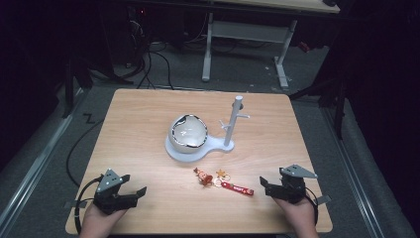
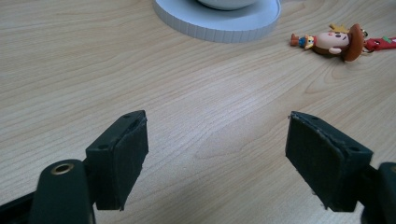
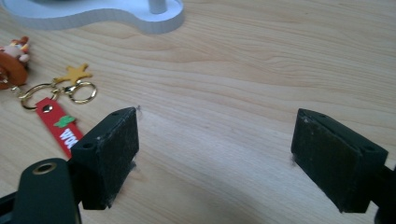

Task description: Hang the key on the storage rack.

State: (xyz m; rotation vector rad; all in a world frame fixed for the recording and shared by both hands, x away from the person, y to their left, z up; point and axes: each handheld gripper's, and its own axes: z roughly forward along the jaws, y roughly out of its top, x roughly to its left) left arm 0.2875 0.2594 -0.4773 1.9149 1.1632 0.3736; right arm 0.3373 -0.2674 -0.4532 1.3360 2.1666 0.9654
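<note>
Left hand-held gripper [image 1: 140, 191] sits at the near left corner of the tabletop [image 1: 138, 119], jaws wide, nothing between them. Right hand-held gripper [image 1: 262, 184] sits near right, jaws wide too, only bare wood between them. Keychain bunch lies near centre between the two, closer to the right one: red strap tag [image 1: 236, 188] just left of the right jaws, not touching; gold star charm [image 1: 221, 173] and rings beside it; monkey figure [image 1: 202, 175] at the left end. White stand [image 1: 198, 146] with a bowl [image 1: 188, 131] and an upright peg post [image 1: 233, 121] sits just beyond the keychains, mid-tabletop.
</note>
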